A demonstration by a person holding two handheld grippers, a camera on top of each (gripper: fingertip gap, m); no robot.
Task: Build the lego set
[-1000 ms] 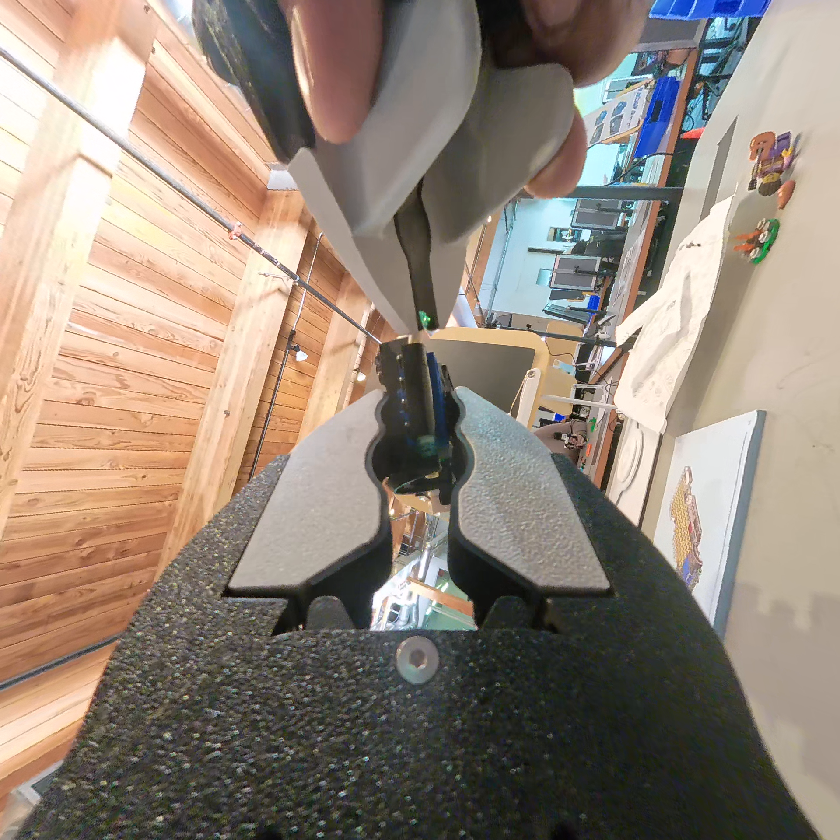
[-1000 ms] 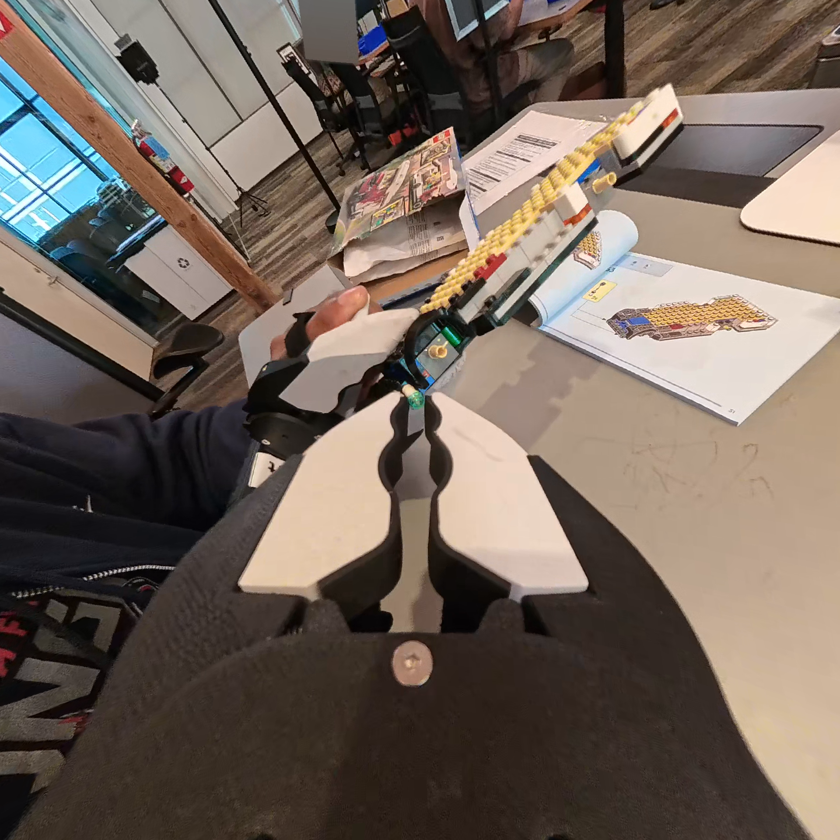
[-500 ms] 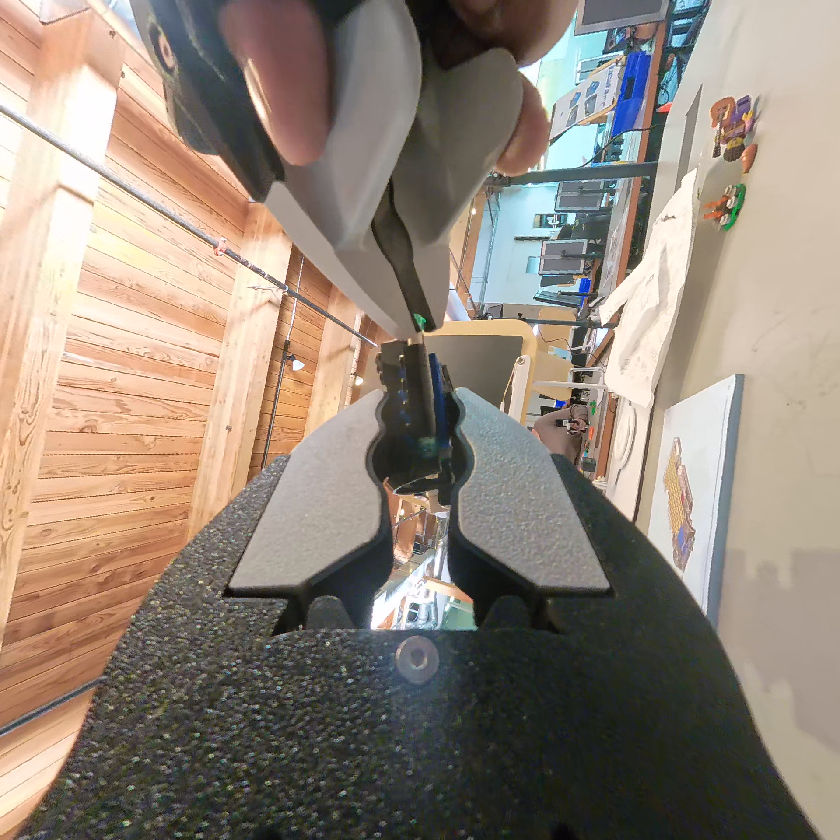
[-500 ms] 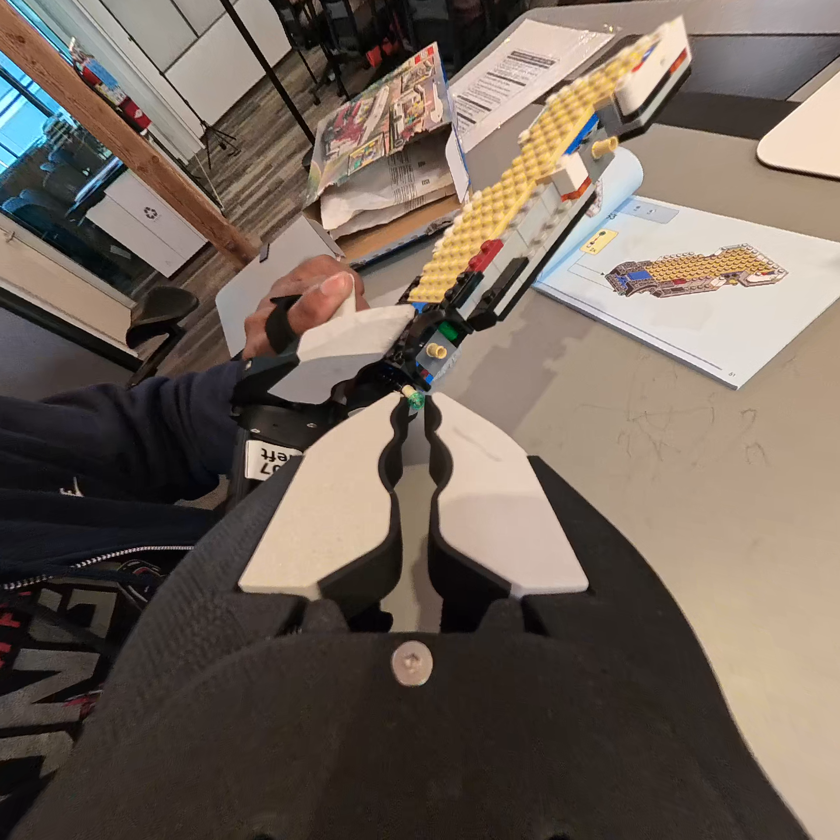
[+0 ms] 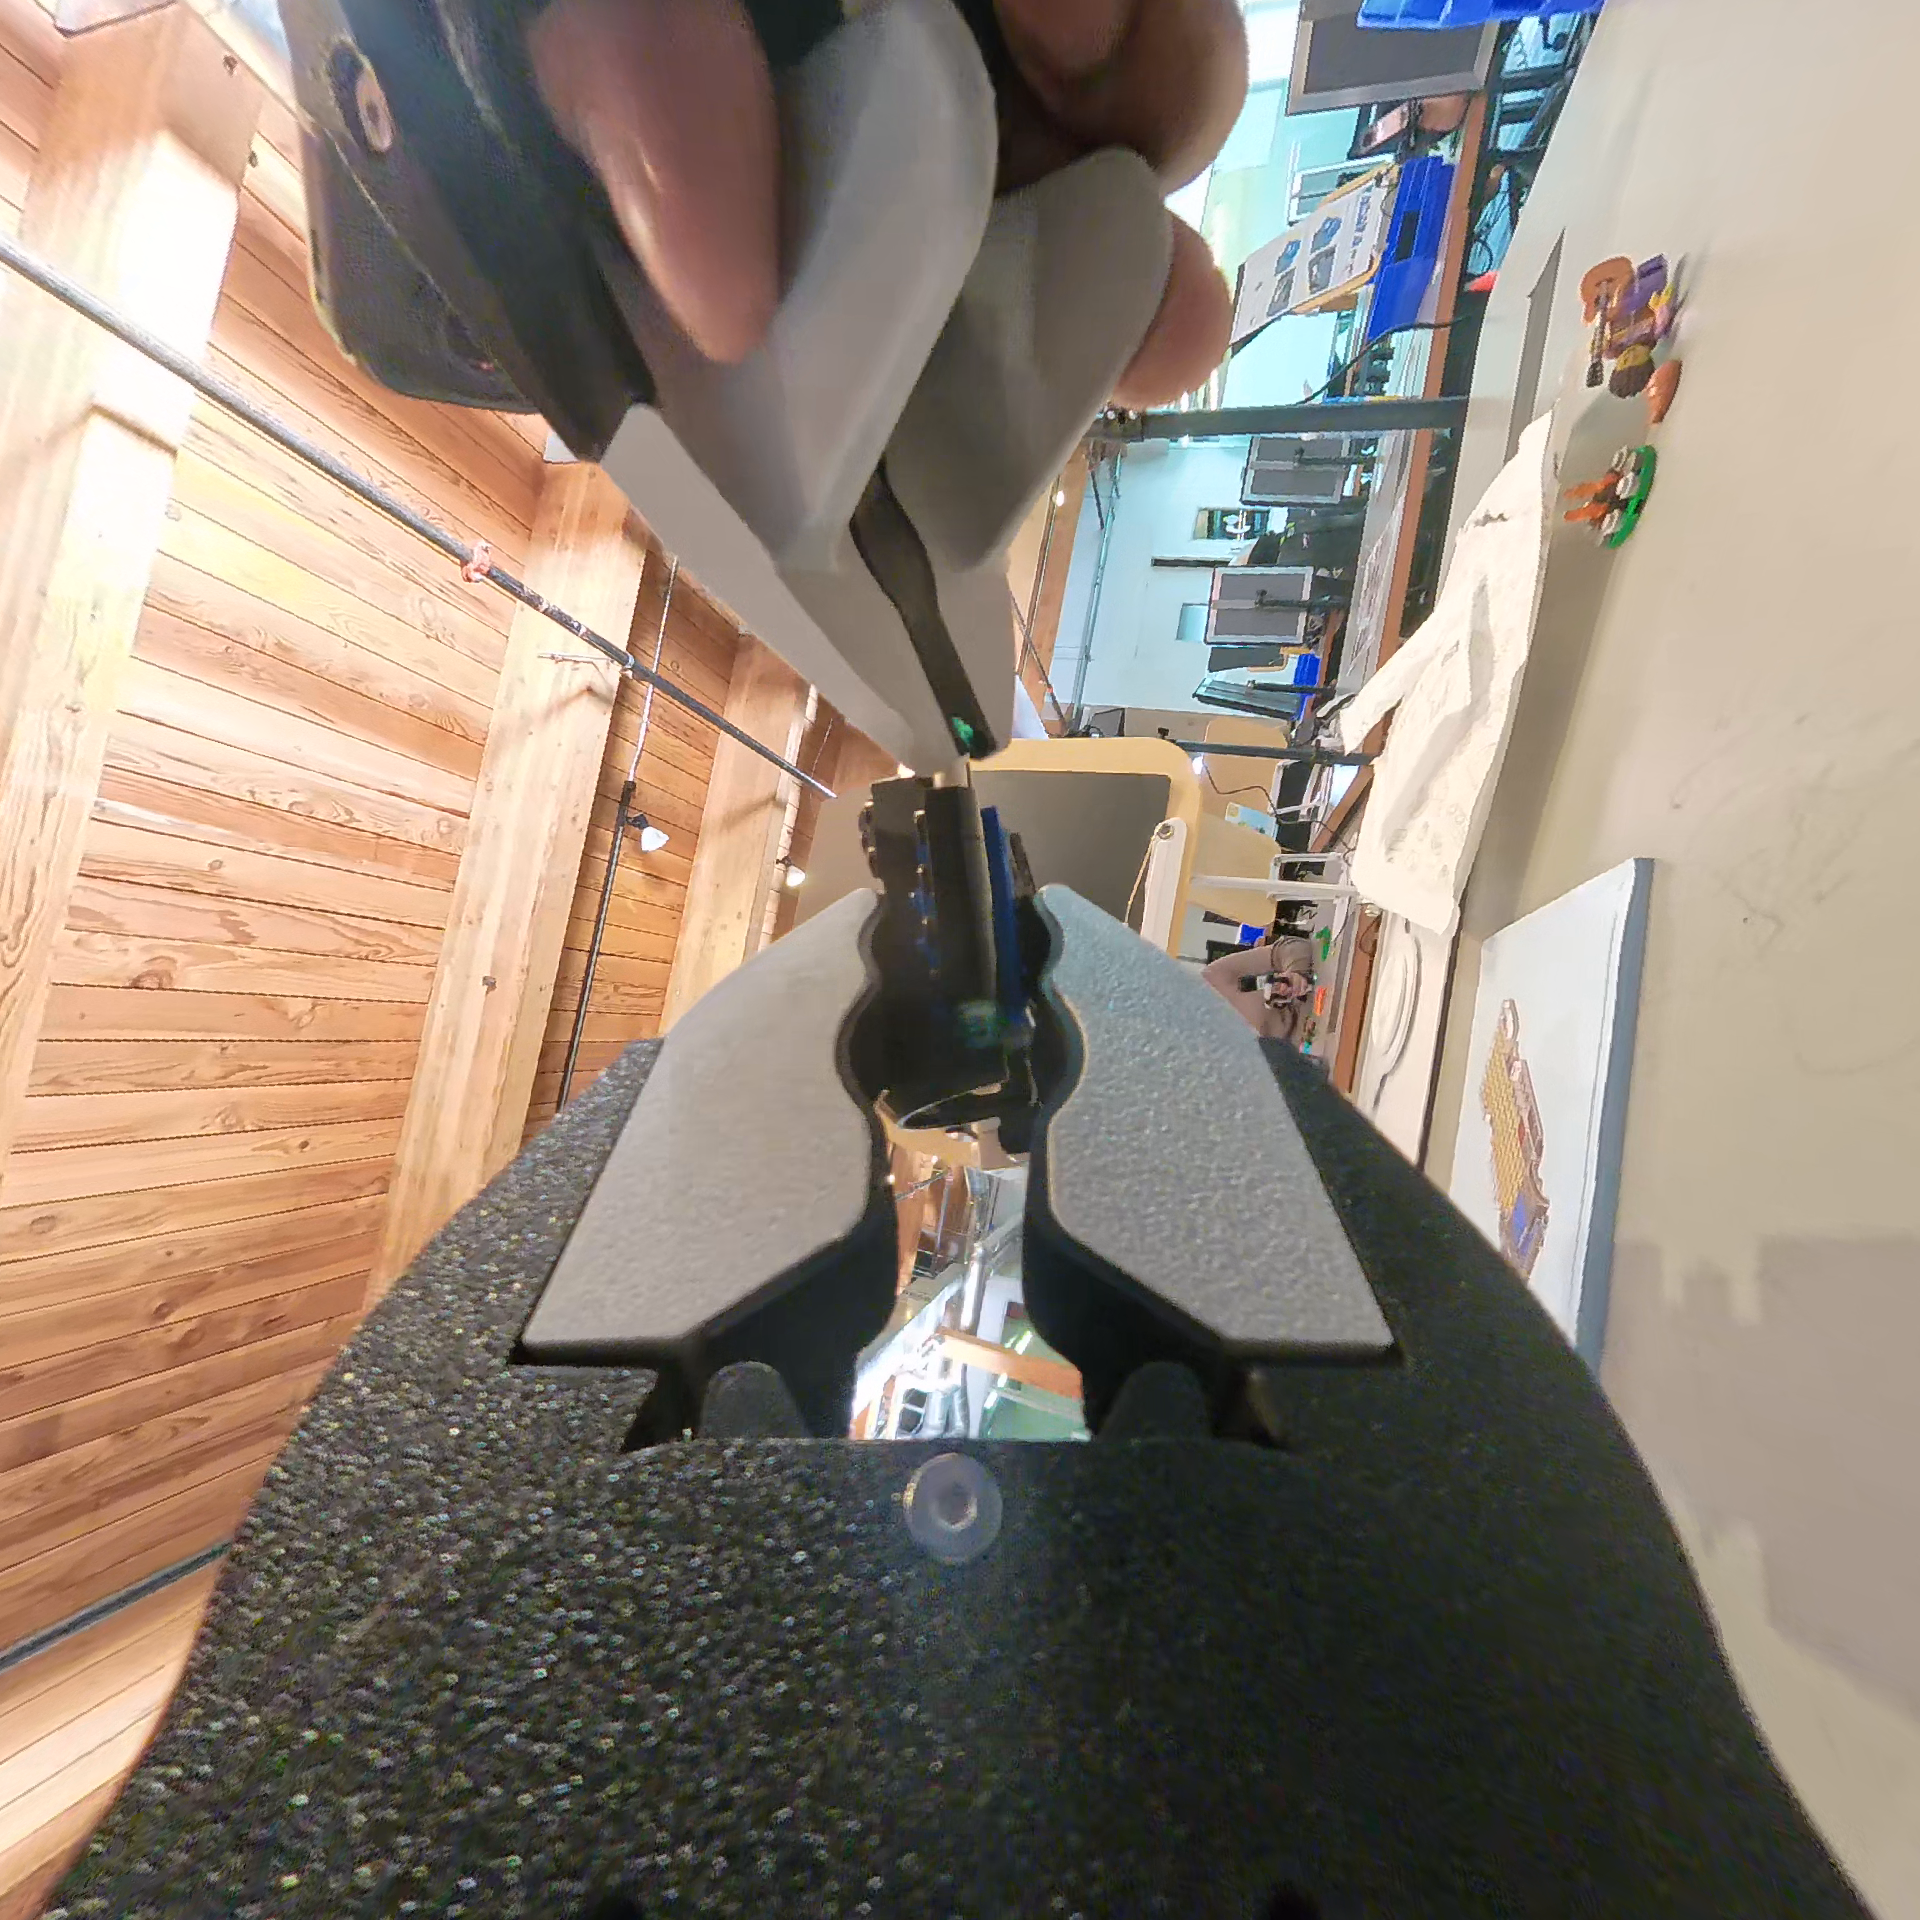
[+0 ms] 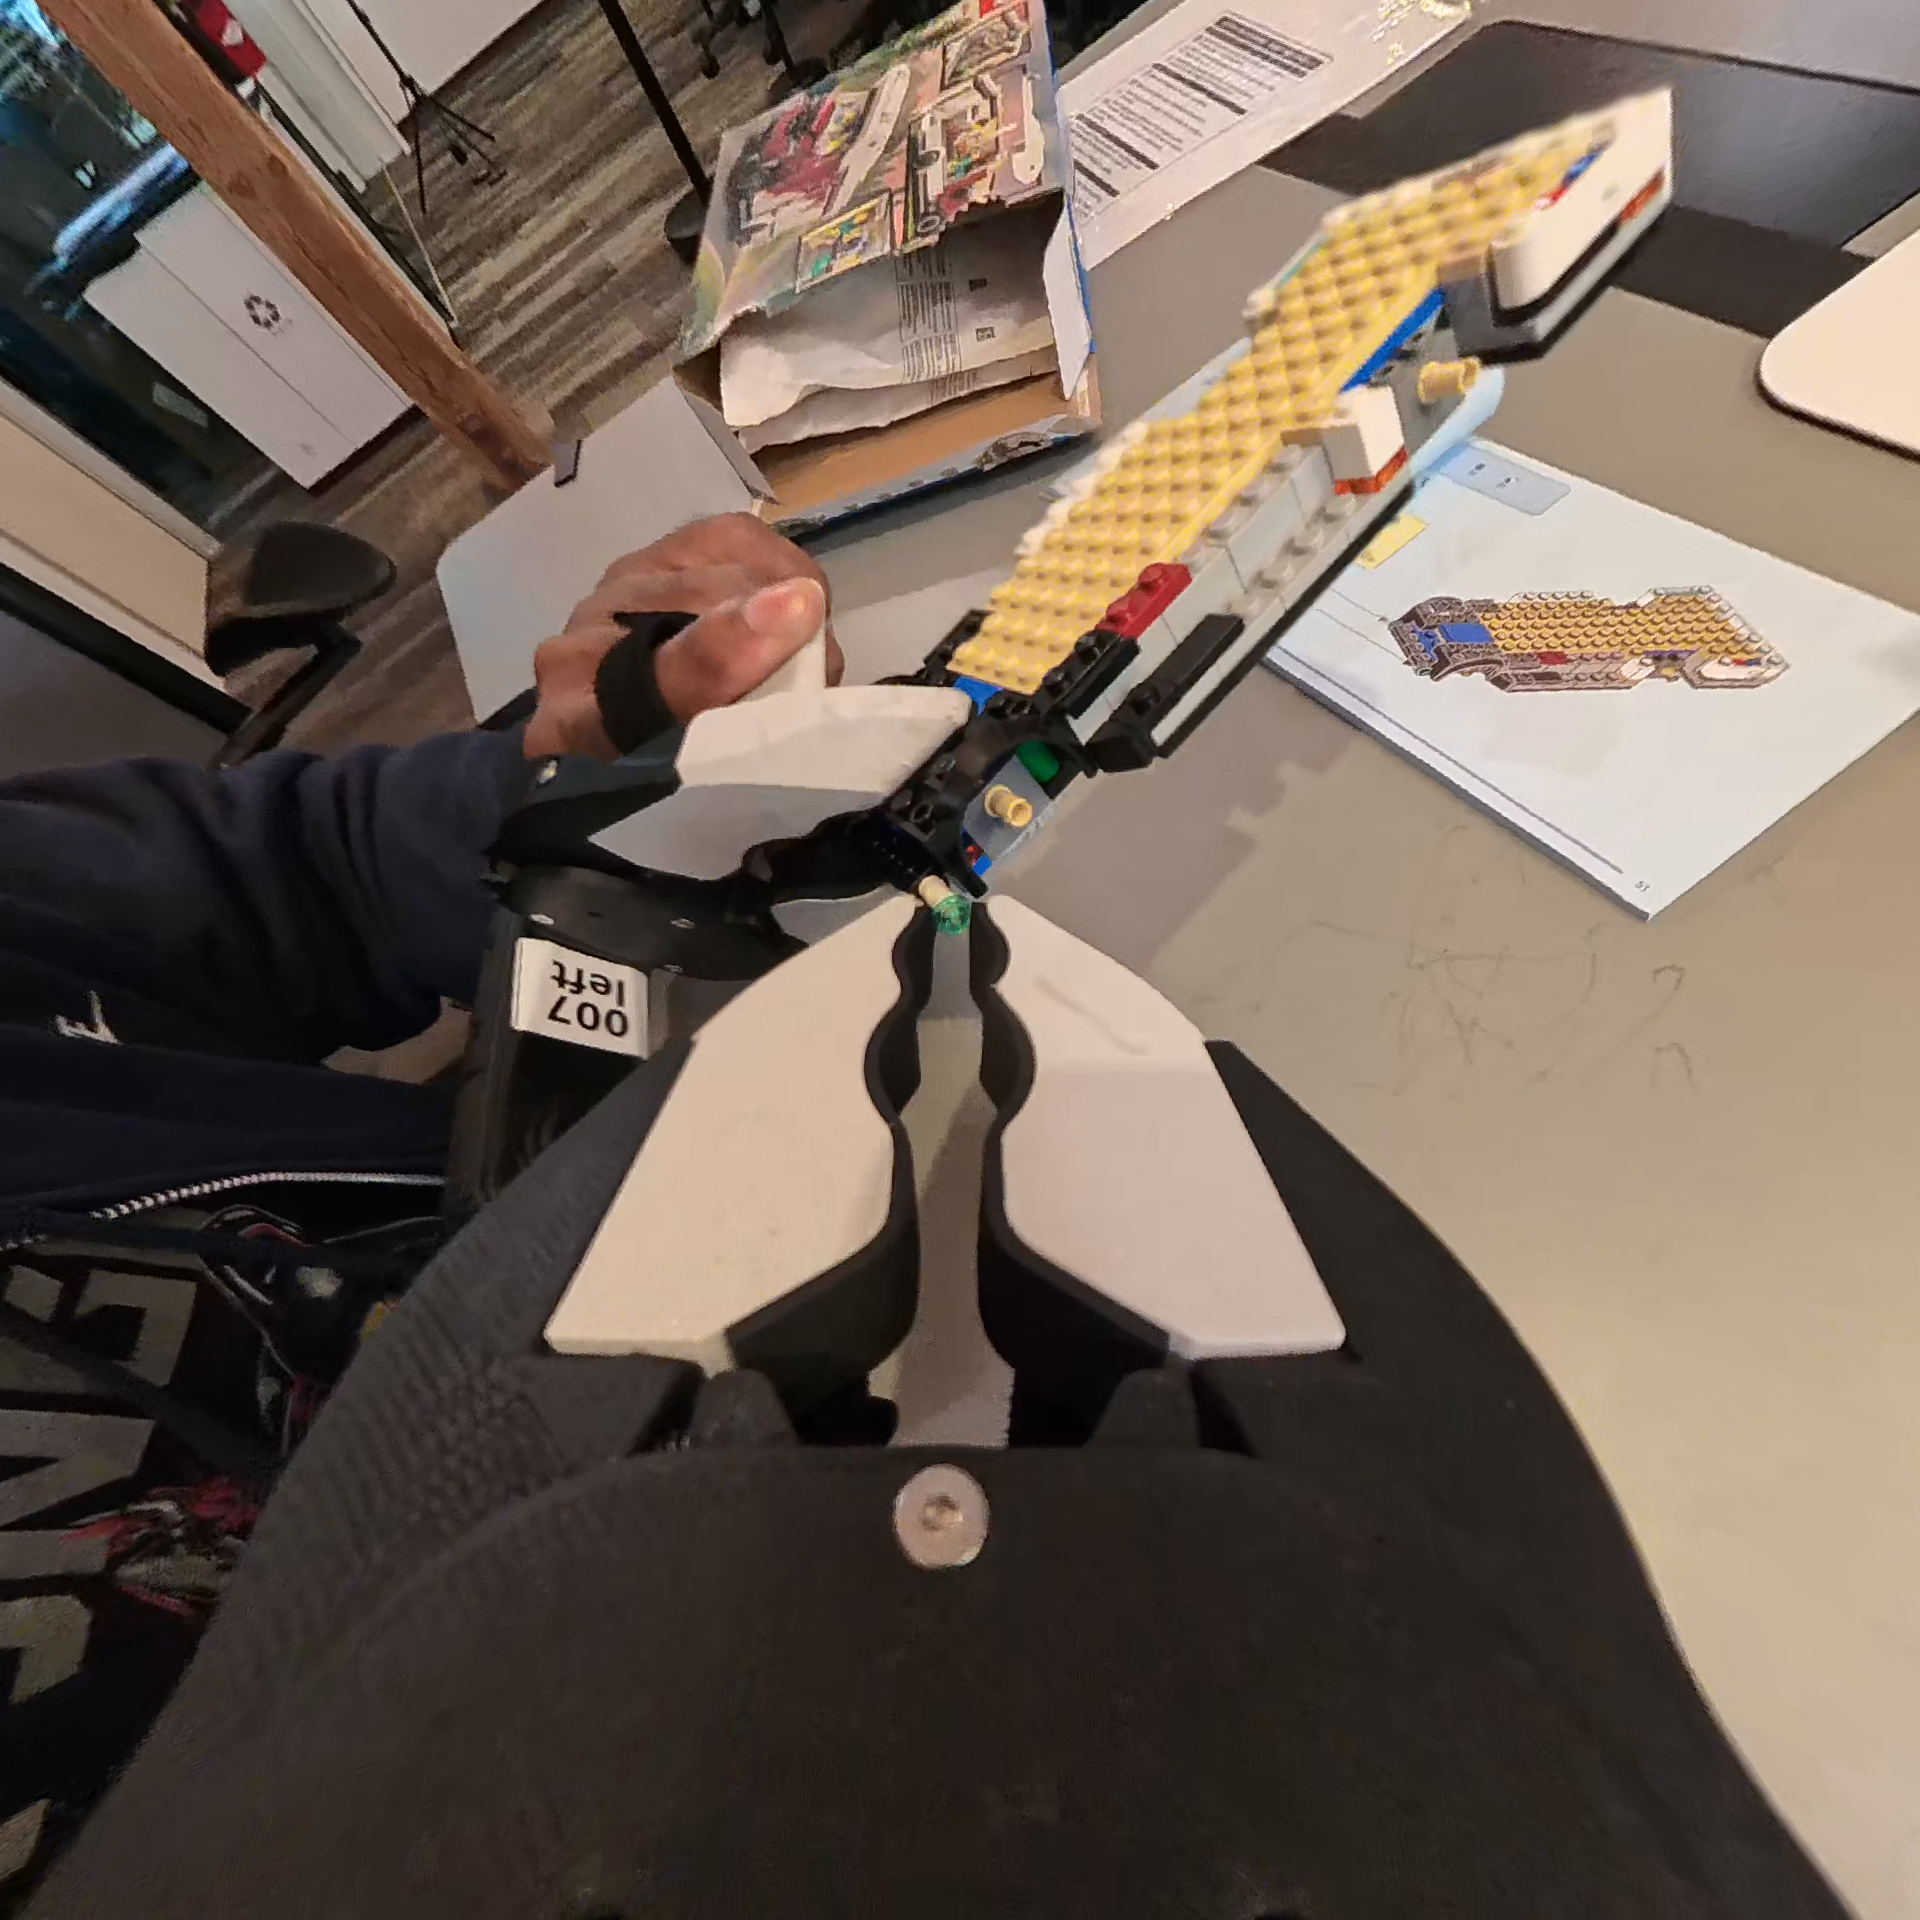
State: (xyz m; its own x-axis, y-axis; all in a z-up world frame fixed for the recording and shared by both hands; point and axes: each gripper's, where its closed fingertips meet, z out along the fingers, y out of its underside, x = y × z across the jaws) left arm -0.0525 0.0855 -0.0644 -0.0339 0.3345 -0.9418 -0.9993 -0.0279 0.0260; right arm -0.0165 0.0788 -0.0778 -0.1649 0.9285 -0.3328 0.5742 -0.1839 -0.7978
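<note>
Green round stud (image 6: 950,916) stays pinched in the right gripper (image 6: 948,925) tips, now touching the tan peg (image 6: 932,889) of the brick model (image 6: 1226,499), which the left gripper (image 5: 951,914) keeps clamping, tilted higher than before

An open instruction booklet (image 6: 1621,665) lies at three o'clock on the grey table (image 6: 1455,1039). A torn cardboard box (image 6: 894,312) sits at twelve o'clock, with a printed sheet (image 6: 1195,114) just beside it, perhaps tucked under. A black office chair (image 6: 301,592) stands at nine o'clock.
</note>
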